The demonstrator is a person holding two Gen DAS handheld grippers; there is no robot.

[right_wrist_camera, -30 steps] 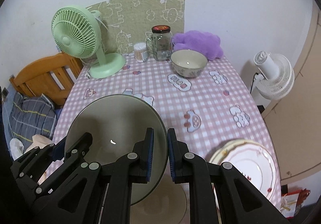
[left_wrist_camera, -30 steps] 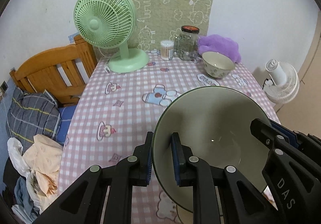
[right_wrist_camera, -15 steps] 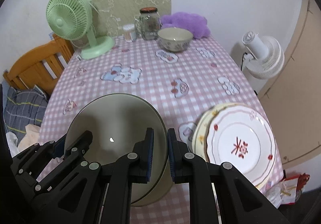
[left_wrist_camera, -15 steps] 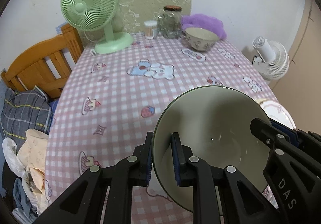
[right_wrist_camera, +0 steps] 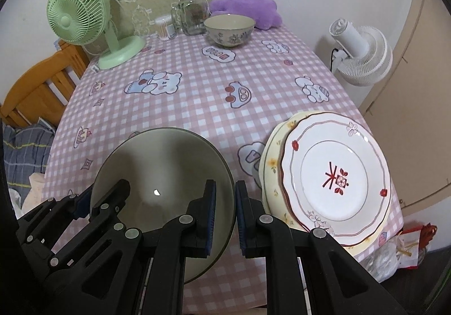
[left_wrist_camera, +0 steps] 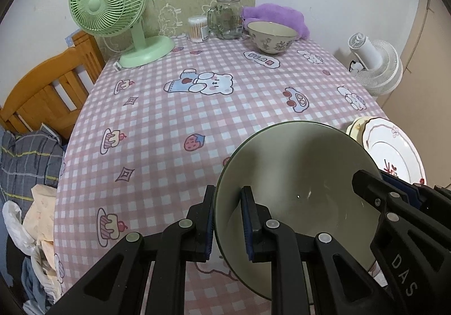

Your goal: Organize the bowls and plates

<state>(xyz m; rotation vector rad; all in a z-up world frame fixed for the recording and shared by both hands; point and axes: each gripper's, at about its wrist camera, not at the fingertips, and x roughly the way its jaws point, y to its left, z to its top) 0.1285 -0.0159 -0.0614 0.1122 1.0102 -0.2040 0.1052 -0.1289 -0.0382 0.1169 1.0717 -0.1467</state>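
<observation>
Green-grey large bowl [left_wrist_camera: 298, 193] held off the checked tablecloth [left_wrist_camera: 174, 117] at the table's near edge, just left of the stacked plates [right_wrist_camera: 332, 174]. Left gripper [left_wrist_camera: 227, 220] and right gripper [right_wrist_camera: 226, 215] each clamp opposite rim walls, one pad inside, one outside. Judgement: the two-sided grip steadies a wide, heavy bowl; floral bowl [right_wrist_camera: 229, 30] sits far back, the likely nesting partner.

Pink checked table [right_wrist_camera: 197, 95]: green fan [right_wrist_camera: 84, 24], jar [right_wrist_camera: 193, 11], floral bowl [right_wrist_camera: 229, 30], stacked plates [right_wrist_camera: 329, 174].
</observation>
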